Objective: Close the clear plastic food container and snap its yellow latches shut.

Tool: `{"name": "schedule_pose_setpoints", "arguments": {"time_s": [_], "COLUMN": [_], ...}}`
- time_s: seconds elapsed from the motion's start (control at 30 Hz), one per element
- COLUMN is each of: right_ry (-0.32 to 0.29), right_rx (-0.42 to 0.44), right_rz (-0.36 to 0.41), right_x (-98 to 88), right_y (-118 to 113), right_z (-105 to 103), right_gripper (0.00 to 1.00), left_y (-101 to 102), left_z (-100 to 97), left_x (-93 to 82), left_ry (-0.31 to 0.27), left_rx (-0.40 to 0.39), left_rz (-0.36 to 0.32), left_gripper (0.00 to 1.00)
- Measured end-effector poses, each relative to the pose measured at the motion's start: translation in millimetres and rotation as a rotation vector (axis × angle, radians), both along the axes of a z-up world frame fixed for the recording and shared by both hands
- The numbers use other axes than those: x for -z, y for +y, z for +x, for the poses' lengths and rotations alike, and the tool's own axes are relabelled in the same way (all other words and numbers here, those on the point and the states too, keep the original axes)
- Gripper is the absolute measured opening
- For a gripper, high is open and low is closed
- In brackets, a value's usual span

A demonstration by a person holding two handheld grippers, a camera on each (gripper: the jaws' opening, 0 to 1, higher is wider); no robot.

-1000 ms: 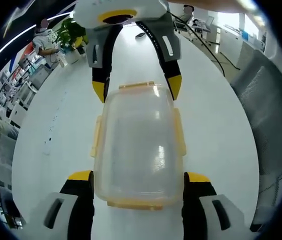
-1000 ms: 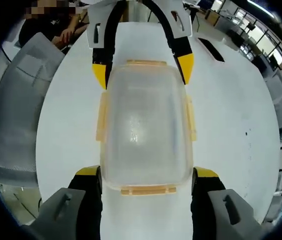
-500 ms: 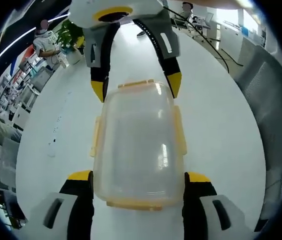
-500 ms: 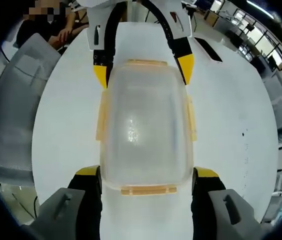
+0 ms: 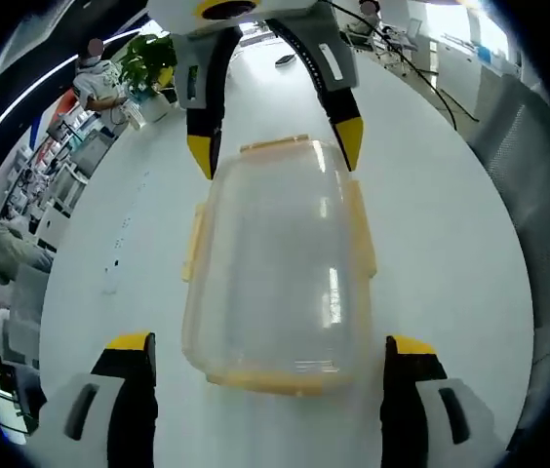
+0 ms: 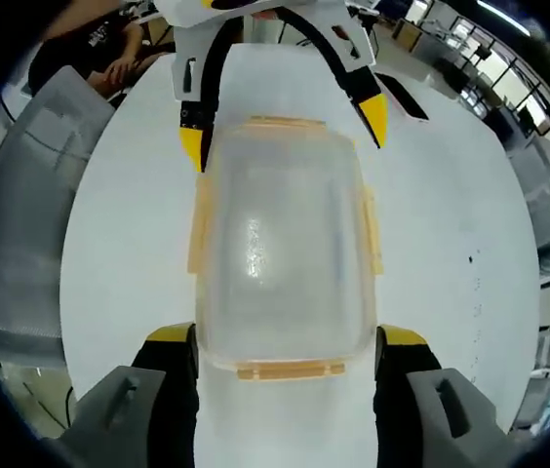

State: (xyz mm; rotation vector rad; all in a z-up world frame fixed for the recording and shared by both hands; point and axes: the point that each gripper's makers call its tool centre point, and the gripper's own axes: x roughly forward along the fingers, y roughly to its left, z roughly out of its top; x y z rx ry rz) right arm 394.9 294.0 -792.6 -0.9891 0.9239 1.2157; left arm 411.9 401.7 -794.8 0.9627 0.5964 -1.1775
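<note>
Container (image 5: pixel 275 268) lid-on, flat on white tabletop (image 5: pixel 441 234), between both grippers; left gripper (image 5: pixel 273 353) spread wide, clear of walls; right gripper (image 6: pixel 285 343) open, hugging sides, not visibly clamping. Looks light, thin, slippery; best pressed at yellow latches (image 6: pixel 373 234).

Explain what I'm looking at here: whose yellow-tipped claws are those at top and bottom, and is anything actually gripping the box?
A person holds a two-jaw gripper in each hand, and a camera rides on each. The left gripper rises from the bottom of the left gripper view, with the right gripper facing it at the top. The right gripper view mirrors this: the right gripper below, the left gripper above. Between them a clear plastic container with yellow latches lies lid-on on a white table. Both grippers stand open, straddling its ends. Whether the latches are snapped, I cannot tell.
</note>
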Motion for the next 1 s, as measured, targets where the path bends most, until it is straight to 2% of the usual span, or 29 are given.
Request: {"name": "schedule_pose_setpoints", "arguments": {"time_s": [0.07, 0.2, 0.27, 0.37, 0.5, 0.6, 0.7, 0.8, 0.9, 1.0], "right_ry": [-0.007, -0.018, -0.028, -0.051, -0.074, -0.097, -0.089, -0.102, -0.091, -0.118], "right_rx": [0.016, 0.033, 0.041, 0.049, 0.089, 0.132, 0.174, 0.209, 0.244, 0.276], "right_rz": [0.013, 0.020, 0.010, 0.011, 0.065, 0.102, 0.158, 0.202, 0.227, 0.279], "right_x": [-3.3, -9.1, -9.7, -13.3, -20.4, -29.5, -38.7, -48.5, -54.7, -64.5], "right_y": [-0.1, -3.6, -6.7, -8.8, -8.3, -9.7, -8.5, -8.2, -9.0, -6.3], "right_z": [0.8, -1.8, -2.6, -4.0, -8.7, -13.8, -27.5, -39.2, -55.4, -66.7], "right_gripper": [0.73, 0.83, 0.83, 0.83, 1.00, 0.96, 0.97, 0.95, 0.94, 0.92], "left_y": [0.8, 5.0, 6.9, 4.5, 7.2, 4.3, -4.1, -2.6, -2.6, 1.5], "left_z": [-4.2, -7.7, -8.9, -17.9, -30.6, -40.1, -59.8, -74.4, -93.3, -107.7], "left_x": [-3.2, -9.4, -12.7, -18.3, -28.9, -41.0, -61.7, -73.8, -81.9, -86.1], "left_ry": [0.038, 0.043, 0.047, 0.083, 0.101, 0.095, 0.115, 0.079, 0.079, 0.073], "left_rx": [-0.041, -0.086, -0.144, -0.177, -0.243, -0.275, -0.301, -0.306, -0.331, -0.359], "left_rz": [-0.032, -0.068, -0.098, -0.164, -0.223, -0.296, -0.421, -0.459, -0.521, -0.555], "left_gripper": [0.97, 0.99, 0.99, 0.99, 0.99, 0.99, 0.99, 0.99, 0.99, 0.99]}}
